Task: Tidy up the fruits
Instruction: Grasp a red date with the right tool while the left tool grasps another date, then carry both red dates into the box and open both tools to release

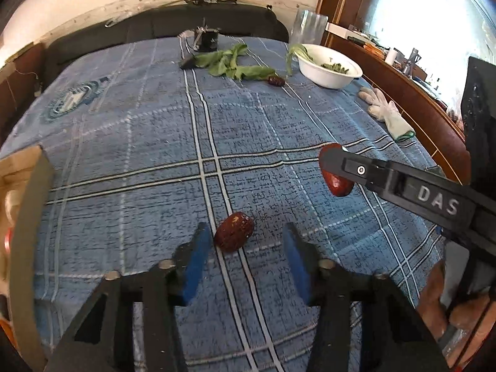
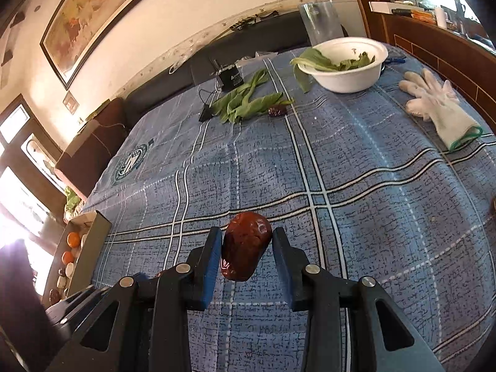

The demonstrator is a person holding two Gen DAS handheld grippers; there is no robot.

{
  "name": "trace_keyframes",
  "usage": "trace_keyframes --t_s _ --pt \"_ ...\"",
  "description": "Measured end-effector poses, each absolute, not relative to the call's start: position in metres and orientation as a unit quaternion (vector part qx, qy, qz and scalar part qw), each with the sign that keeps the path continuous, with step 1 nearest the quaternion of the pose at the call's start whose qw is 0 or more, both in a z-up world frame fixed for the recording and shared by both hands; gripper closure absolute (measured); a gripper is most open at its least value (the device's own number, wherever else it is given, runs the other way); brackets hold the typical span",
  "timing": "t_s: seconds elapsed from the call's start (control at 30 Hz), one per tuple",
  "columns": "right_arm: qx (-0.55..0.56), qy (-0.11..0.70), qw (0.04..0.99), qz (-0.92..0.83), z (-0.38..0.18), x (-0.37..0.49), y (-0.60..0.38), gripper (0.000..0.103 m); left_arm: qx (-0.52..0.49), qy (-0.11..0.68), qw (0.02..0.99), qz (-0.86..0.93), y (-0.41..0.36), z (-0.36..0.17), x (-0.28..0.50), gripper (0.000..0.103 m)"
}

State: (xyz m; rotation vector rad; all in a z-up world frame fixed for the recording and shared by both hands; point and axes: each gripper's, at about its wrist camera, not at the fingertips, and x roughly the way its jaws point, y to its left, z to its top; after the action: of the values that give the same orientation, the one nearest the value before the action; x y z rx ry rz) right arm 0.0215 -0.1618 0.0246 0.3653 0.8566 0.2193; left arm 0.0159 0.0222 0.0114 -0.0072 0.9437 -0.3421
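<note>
A dark red date (image 1: 234, 235) lies on the blue checked cloth (image 1: 155, 155) between the fingers of my left gripper (image 1: 246, 245). Its jaws stand open: the left pad is close to the fruit, the right pad is well clear. A second, larger date (image 2: 245, 245) sits between the blue pads of my right gripper (image 2: 247, 248), which is shut on it. In the left wrist view that date (image 1: 339, 184) shows partly behind the right gripper's finger (image 1: 372, 175). A third date (image 2: 278, 110) lies far back beside green leaves (image 2: 245, 102).
A white bowl (image 2: 350, 77) with greens stands at the back right, a glass (image 2: 321, 21) behind it. A white glove (image 2: 440, 108) lies at the right edge. A box (image 2: 93, 248) at the left edge holds oranges (image 2: 73, 238) and other fruit. A small black device (image 2: 229, 77) sits far back.
</note>
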Motion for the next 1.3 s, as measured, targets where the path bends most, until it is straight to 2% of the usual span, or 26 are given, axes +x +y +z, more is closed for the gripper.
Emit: trace_keyframes --t_s 0.03,0.07,0.3,0.7,1.0,1.3 --pt "0.173 0.414 0.888 0.105 0.024 0.022 -0.161 0.067 0.001 0.442 0.882 -0.162 0.023 0.011 0.015 0.074" --pt "0.170 0.415 0.888 0.105 0.023 0.023 -0.159 0.067 0.000 0.439 0.884 -0.162 0.023 0.010 0.015 0.078" --pt "0.165 0.409 0.892 0.099 0.022 0.021 -0.156 0.067 -0.053 0.426 0.885 -0.181 0.038 0.011 0.015 0.078" --pt "0.197 0.376 0.901 0.084 0.033 0.005 -0.165 0.067 -0.070 0.414 0.889 -0.181 0.046 0.023 0.000 0.078" --pt "0.184 0.346 0.906 0.157 0.071 -0.066 -0.126 0.067 -0.129 0.367 0.911 -0.135 0.129 0.084 -0.088 0.078" --pt "0.101 0.342 0.884 0.303 0.100 -0.110 -0.009 0.066 -0.151 0.354 0.921 0.057 0.255 0.086 -0.134 0.077"
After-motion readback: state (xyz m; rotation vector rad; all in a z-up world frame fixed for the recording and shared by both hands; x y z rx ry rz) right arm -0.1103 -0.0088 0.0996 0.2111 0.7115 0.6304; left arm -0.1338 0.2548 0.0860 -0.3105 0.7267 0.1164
